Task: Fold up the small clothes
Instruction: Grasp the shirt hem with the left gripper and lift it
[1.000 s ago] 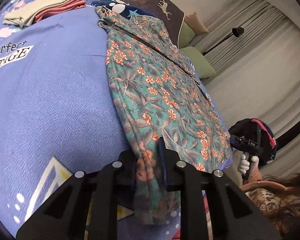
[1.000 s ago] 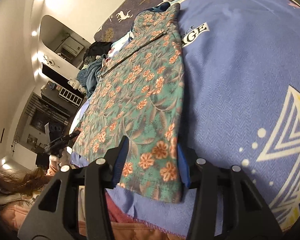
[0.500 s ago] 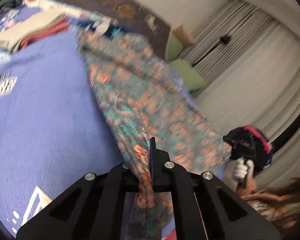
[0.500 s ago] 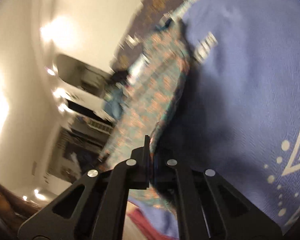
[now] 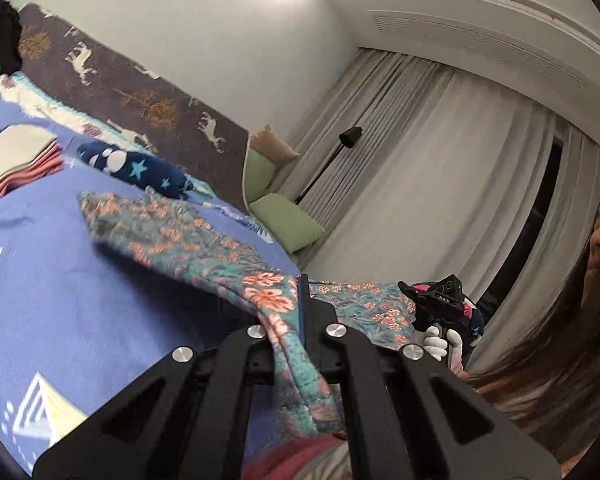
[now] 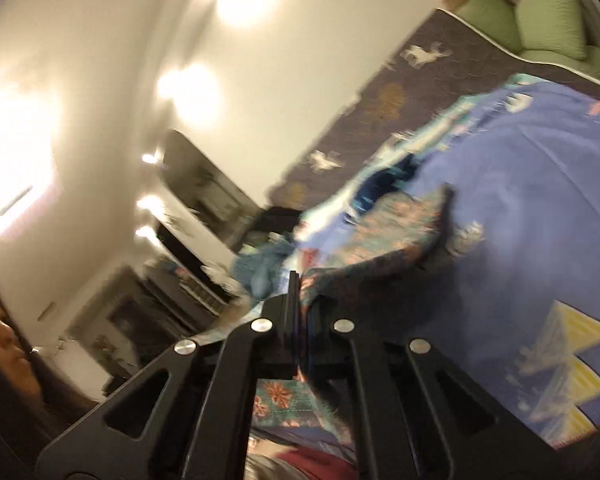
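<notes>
A teal floral garment (image 5: 188, 236) with orange flowers stretches from the blue bed cover up into both grippers. My left gripper (image 5: 298, 300) is shut on its near hem, and the cloth hangs down between the fingers. My right gripper (image 6: 300, 300) is shut on the other near corner of the garment (image 6: 384, 236), which looks blurred in the right wrist view. The near edge is lifted off the bed; the far end still lies on it. The right gripper also shows in the left wrist view (image 5: 440, 308), held in a white-gloved hand.
A stack of folded clothes (image 5: 16, 160) lies at the far left of the bed (image 5: 60, 300). A navy star-print item (image 5: 136, 168) lies beyond the garment. A dark deer-print headboard (image 5: 140, 92), green cushions (image 5: 284, 220), a floor lamp (image 5: 340, 148) and curtains stand behind. The person's face is at the right.
Both grippers closed on the garment's near hem and lifted it off the bed. The cameras tilted upward, so wall and ceiling now fill the upper view.
</notes>
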The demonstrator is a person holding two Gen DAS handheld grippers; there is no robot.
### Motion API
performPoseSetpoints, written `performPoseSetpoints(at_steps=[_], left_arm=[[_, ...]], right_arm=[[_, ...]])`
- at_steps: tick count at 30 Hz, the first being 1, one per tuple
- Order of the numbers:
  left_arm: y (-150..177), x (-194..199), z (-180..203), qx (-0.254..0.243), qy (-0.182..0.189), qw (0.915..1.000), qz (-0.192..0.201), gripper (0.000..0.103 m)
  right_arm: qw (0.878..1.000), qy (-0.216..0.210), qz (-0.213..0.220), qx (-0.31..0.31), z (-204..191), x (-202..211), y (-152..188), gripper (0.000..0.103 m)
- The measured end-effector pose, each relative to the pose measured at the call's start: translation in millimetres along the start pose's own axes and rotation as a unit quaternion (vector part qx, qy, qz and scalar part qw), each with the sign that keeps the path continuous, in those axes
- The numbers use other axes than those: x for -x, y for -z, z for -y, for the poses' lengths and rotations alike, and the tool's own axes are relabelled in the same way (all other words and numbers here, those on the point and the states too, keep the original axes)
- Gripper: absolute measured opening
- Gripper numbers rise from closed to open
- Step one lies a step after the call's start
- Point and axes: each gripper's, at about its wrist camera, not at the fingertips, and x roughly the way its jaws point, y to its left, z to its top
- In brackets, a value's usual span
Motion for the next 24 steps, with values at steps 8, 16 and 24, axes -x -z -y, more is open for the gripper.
performPoseSetpoints(at_steps=[8,16,24], left_arm=[[-1,-7,-7,0.011,-0.022,0.9997,-0.004,0.001],[-18,-21,-26,0.038,-0.023,0.9989,0.014,0.001],[-57,-48,-47,0.036,-0.037,0.9981,0.034,0.001]], right_arm=[[0.998,-0.026,-0.009,-0.048,24,-18,5,0.004],[0.998,-0.023,-0.003,-0.051,29,-42,-15,0.006],[0.999,-0.019,-0.002,-0.043,35,-74,-48,0.006]])
